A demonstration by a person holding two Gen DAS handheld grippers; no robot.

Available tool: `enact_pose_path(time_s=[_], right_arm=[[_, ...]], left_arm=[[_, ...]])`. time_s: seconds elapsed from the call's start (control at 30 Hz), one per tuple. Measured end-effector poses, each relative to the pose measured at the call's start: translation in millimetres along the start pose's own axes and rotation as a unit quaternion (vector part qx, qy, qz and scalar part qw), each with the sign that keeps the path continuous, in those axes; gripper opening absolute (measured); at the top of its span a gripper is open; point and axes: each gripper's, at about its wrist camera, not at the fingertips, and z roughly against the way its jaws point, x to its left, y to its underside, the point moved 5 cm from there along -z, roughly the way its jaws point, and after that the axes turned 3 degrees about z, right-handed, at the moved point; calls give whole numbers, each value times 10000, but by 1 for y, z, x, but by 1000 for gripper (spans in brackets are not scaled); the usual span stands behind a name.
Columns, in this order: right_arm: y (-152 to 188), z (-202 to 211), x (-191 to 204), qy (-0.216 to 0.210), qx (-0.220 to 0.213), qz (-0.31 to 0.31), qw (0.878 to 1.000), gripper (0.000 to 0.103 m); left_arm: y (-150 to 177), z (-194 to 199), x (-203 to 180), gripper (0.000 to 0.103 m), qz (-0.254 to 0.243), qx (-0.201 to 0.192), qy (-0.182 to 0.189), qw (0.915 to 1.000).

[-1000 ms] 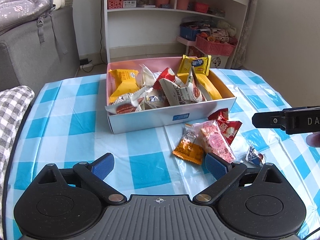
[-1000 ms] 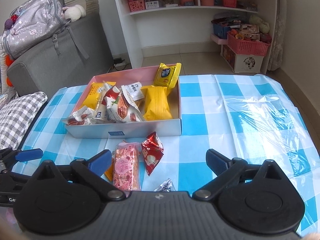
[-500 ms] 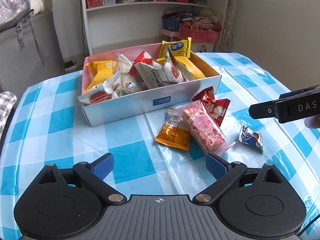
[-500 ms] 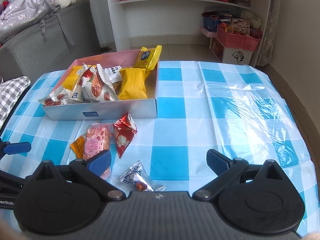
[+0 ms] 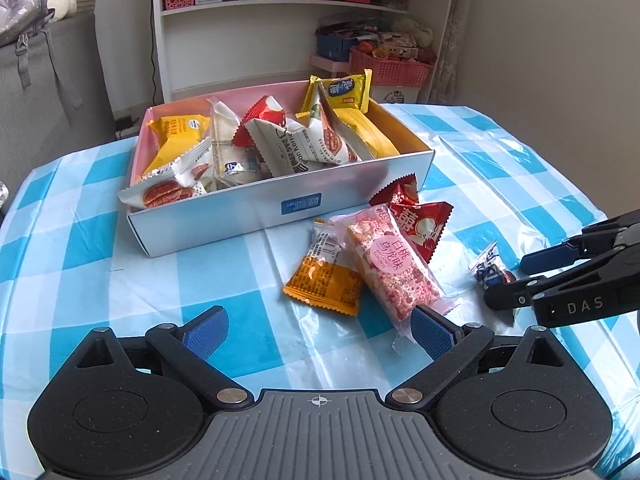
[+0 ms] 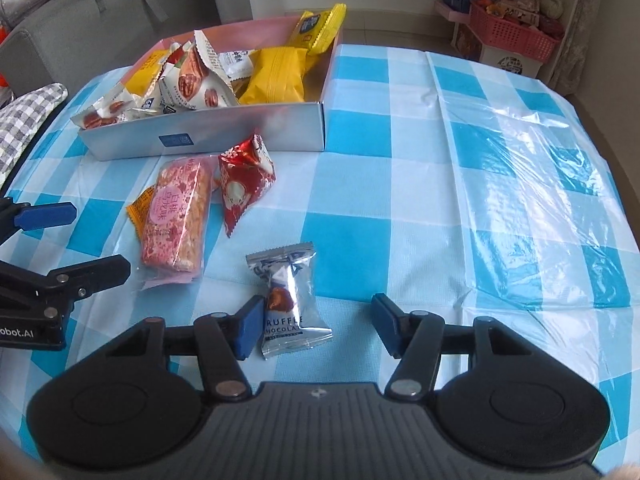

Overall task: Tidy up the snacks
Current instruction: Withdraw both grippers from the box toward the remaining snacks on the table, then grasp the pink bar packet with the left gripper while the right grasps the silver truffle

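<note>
Silver truffle chocolate wrapper (image 6: pixel 291 304) (crinkled)

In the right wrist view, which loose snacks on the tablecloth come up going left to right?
Orange packet → pink rice bar → red packet → silver truffle chocolate.

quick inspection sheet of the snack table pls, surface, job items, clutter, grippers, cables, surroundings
surface: table under a blue and white checked cloth with a clear plastic cover.
job's things: open box full of snack packets; outside it, a red packet, a pink bar, an orange packet and a silver truffle chocolate.
clutter: nothing seen.
grippers: right gripper closing, chocolate between its jaws, far pad not yet on it; left gripper open, empty, by the pink bar.
cables: a dark cable down the shelf side.
surroundings: white shelf unit, pink basket, grey sofa.
</note>
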Motion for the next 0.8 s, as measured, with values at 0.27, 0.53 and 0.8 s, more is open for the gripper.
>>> enact_pose_path(time_s=[0.27,0.53,0.8], right_arm=[[-4,6,12,-30,-126,487,9987,21],[-8,17,12,-52,-311,502,9982,18],[-8,14,6,-33,-251,417,9988,18]], left_arm=[[-10,3,-16,97,148,-177,174,9996],[-20,-3,-30,84,554,-226,335,9976],[-21,-17,-35,49,780,-37,267,9966]])
